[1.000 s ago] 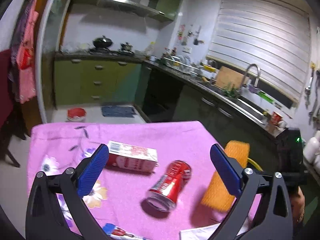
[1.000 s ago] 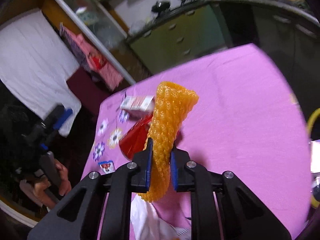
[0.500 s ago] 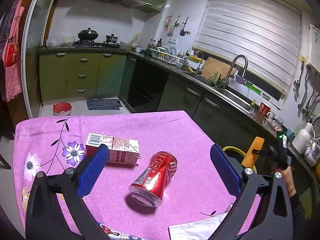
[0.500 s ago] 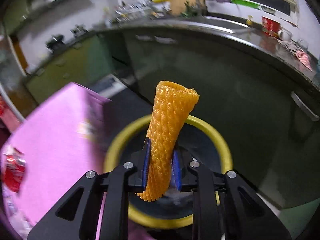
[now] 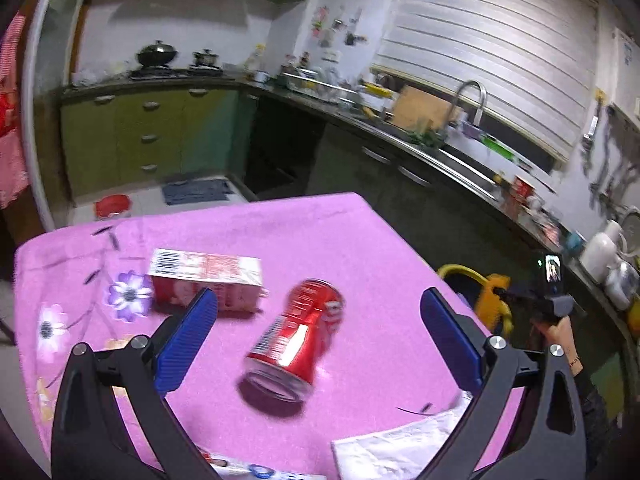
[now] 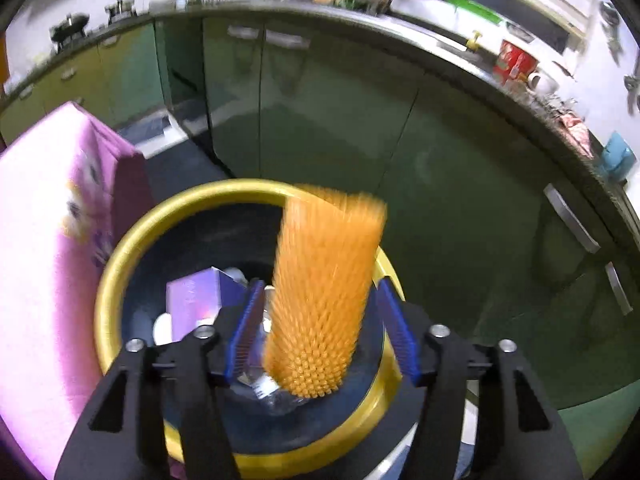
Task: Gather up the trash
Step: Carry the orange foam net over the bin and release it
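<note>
Claws both gape: right claw (image 6: 320, 334) above bin (image 6: 120, 264), blurred foam net (image 6: 324, 292) seemingly loose; left claw (image 5: 320, 336) empty.

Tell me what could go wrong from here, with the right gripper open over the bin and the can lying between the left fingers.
1. The orange foam net is blurred between the open right gripper, above the yellow-rimmed bin; its top reaches the far rim, so it may catch there or tip out.
2. The red can lies on its side on the pink tablecloth and could roll if the open left gripper nudges it.
</note>
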Demonstrator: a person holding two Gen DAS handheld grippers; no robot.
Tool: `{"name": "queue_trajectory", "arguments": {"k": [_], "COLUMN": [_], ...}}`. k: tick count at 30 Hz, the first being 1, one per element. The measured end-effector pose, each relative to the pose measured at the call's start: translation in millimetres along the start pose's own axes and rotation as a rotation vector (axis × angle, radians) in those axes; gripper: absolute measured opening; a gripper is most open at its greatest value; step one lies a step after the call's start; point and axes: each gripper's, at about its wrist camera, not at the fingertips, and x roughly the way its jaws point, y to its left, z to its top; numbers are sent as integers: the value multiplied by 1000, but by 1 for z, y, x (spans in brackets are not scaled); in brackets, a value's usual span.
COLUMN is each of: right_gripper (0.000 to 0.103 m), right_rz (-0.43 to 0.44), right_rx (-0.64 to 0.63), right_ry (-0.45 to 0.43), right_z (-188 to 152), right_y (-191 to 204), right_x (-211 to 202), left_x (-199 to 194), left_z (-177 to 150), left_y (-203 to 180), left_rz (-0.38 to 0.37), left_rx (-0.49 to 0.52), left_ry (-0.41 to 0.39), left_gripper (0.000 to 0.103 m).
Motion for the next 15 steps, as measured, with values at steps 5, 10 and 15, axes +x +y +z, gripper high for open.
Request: {"name": "queue_trajectory", "arguments": {"k": [5, 10, 15], "right_gripper": [71, 71, 71], "right_rz": [9, 123, 184], "right_rx": [-52, 12, 49], "right_ry": [-39, -30, -64], "right_z": [4, 15, 19], "right_y": [14, 2, -5], "right_x": [-27, -31, -57], "left_x": [12, 23, 34], "left_z": [1, 0, 0], "left_y": [-6, -5, -5], "left_rz": [-11, -34, -8], "left_rx": [68, 70, 120], "left_ry": [61, 111, 153], "left_gripper": [97, 97, 97]}}
